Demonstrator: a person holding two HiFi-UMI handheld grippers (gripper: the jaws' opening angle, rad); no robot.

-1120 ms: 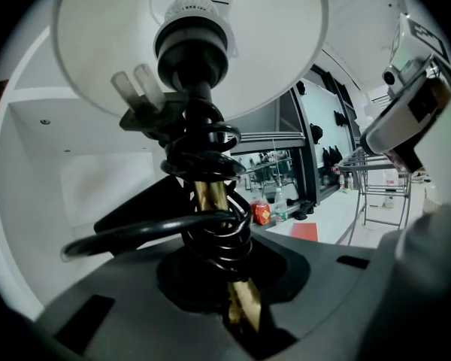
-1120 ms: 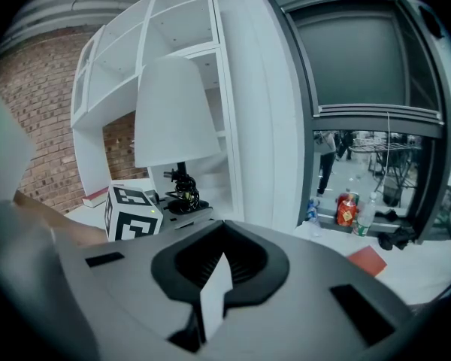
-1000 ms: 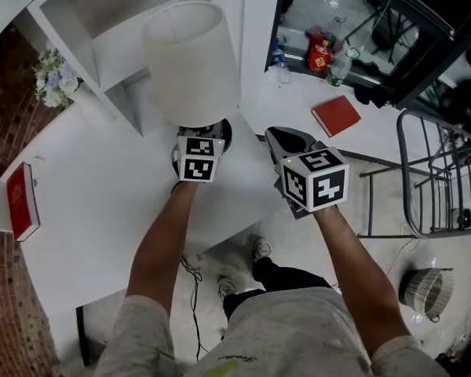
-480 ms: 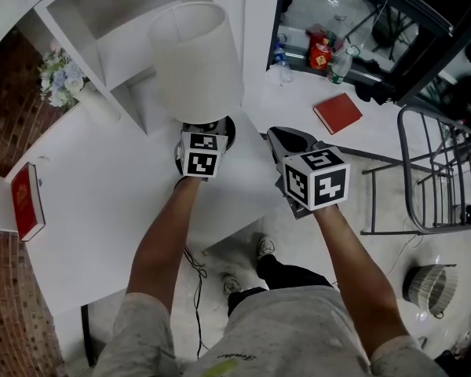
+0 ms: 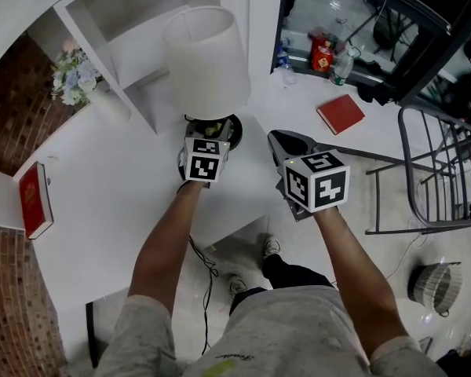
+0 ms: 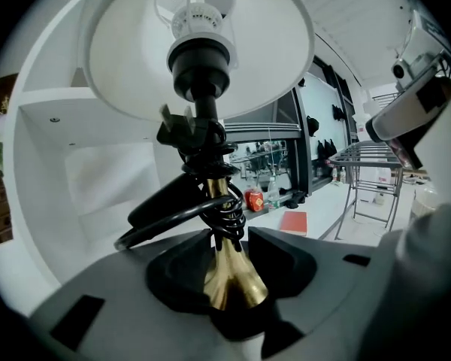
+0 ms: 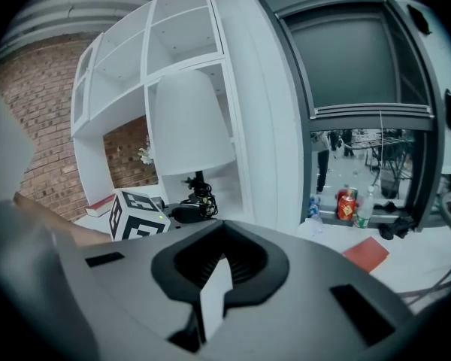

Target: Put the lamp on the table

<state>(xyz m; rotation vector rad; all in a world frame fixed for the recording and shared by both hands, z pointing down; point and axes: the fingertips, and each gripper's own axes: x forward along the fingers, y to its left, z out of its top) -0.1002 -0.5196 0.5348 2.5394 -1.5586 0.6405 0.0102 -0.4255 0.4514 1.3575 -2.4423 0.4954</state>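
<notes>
White tabletop [image 5: 102,203] fills most of my head view, with the white shelf unit [image 5: 102,14] standing along its 11 o'clock edge. The lamp [image 5: 208,61] is upright on that table just in front of the shelf, its pale shade towering over a dark round base [image 5: 229,126] at the table's 1 o'clock corner. It stands where it did a second ago; the whole scene has only slid a little toward 3 o'clock in my view. My left gripper [image 5: 210,134] sits at the lamp's 6 o'clock. Its jaws are spreading, noticeably wider than a second back, and the brass stem [image 6: 229,280] with the black cord [image 6: 165,220] coiled around it stands between the pads without being pinched. My right gripper [image 5: 280,138] hangs at 3 o'clock of the left one, past the table edge, same place as before, jaws drawn together on nothing. One red book [image 5: 36,199] lies at the table's 9 o'clock edge, another [image 5: 340,114] on the counter at 1 o'clock of the right gripper. Flowers [image 5: 75,77] sit beside the shelf at 10 o'clock.
</notes>
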